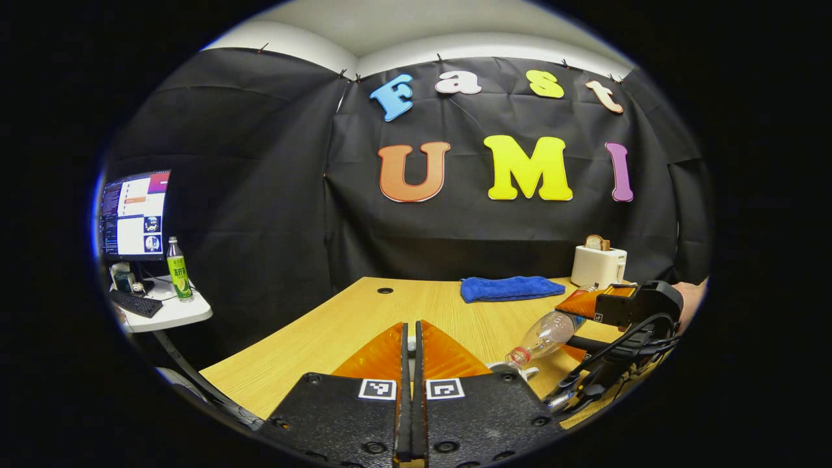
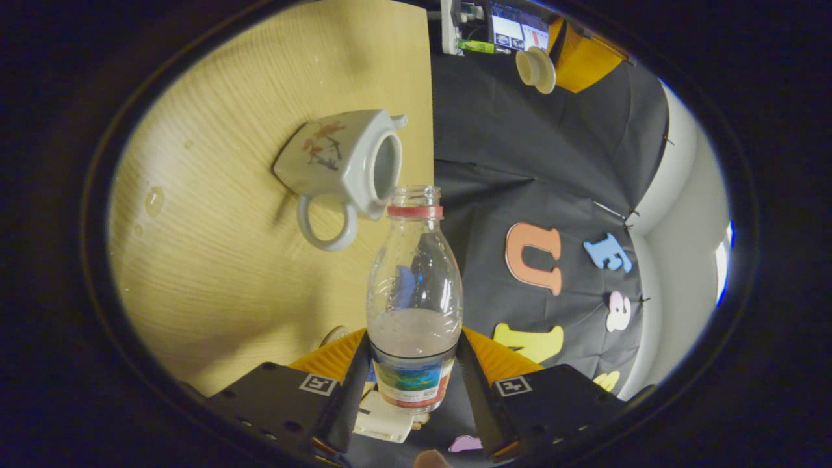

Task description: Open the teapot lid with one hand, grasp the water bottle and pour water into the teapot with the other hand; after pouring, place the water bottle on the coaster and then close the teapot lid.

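Water bottle (image 2: 415, 305) clamped in right fingers (image 2: 479, 364), neck aimed at teapot (image 2: 341, 159) mouth, frame center. Left fingers (image 1: 383, 351) together, gripping lid (image 2: 536, 68), upper frame.

The right gripper (image 2: 414, 364) is clamping the water bottle (image 2: 414, 305) between both fingers, its open mouth pointing just beside the teapot (image 2: 341, 162) — lidless, standing near the table's (image 2: 214, 273) edge. The lid (image 2: 536, 68) is hanging well apart from the teapot, pinched by the left gripper (image 2: 559, 62).
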A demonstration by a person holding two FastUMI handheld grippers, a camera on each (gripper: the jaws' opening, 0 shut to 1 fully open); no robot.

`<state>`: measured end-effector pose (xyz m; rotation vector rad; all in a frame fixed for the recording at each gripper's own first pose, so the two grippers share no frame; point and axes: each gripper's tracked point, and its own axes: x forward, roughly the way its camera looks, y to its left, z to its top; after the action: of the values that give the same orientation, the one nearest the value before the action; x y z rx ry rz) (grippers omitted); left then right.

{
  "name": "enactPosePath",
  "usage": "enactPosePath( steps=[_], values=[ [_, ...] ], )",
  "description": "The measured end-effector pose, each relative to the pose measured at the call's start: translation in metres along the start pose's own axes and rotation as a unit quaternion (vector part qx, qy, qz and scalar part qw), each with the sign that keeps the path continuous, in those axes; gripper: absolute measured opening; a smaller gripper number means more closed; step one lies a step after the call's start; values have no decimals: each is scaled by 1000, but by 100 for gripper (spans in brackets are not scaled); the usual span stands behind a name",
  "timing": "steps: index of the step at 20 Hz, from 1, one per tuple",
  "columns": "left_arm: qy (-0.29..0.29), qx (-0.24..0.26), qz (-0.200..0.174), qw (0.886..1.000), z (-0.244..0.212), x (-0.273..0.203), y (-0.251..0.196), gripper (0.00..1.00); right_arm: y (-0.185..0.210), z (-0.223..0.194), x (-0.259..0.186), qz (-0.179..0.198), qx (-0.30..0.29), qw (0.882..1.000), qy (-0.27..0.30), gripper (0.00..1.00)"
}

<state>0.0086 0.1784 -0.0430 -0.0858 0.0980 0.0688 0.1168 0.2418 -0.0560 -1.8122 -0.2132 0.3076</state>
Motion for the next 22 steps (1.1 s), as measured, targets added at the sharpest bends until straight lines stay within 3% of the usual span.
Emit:
enactPosePath(
  steps=[22],
  values=[
    [0,-13,-9,1000,3,-4,1,3,-26,3,0,-33,-79,996,-7,73]
  ],
)
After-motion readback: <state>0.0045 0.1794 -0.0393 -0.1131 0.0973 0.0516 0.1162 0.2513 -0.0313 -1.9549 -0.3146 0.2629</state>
